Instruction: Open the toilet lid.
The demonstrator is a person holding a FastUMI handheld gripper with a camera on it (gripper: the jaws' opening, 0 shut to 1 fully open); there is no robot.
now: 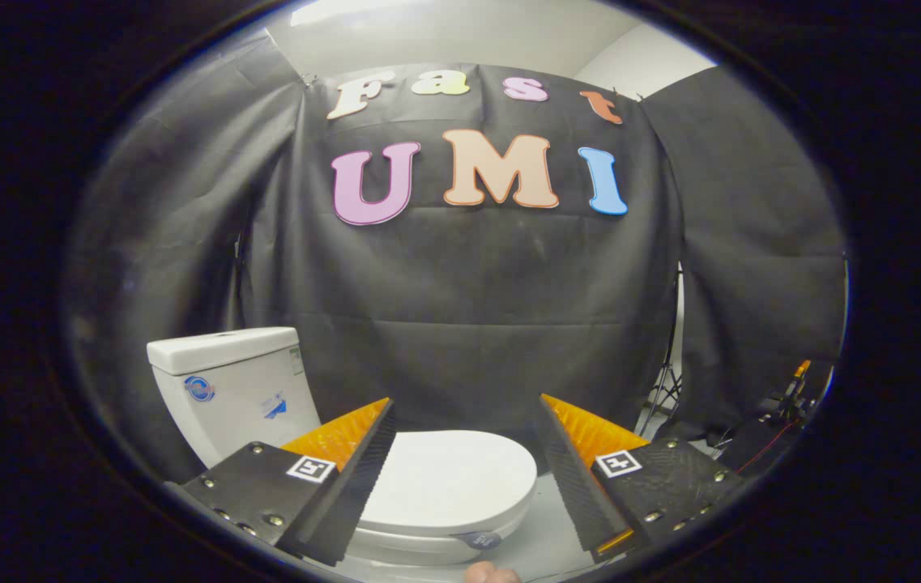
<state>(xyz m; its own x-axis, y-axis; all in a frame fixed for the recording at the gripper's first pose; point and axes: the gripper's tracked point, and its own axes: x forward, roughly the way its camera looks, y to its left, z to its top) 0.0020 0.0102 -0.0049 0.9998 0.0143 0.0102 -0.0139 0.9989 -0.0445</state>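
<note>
A white toilet stands below and ahead of me, its lid (448, 478) lying flat and closed on the bowl. The white tank (233, 380) rises behind it, beyond my left finger. My gripper (464, 441) hovers above the lid, open wide, with nothing between its fingers. The left finger (347, 478) overlaps the lid's tank-side edge; the right finger (582, 478) stands past the lid's front rim. Both fingers are black with orange backs and ribbed pads.
Black cloth walls close the booth behind and on both sides of the toilet. A light stand's legs (665, 389) and some dark equipment with an orange part (792, 389) sit on the floor beyond the right finger. A fingertip (492, 574) shows just under the bowl's rim.
</note>
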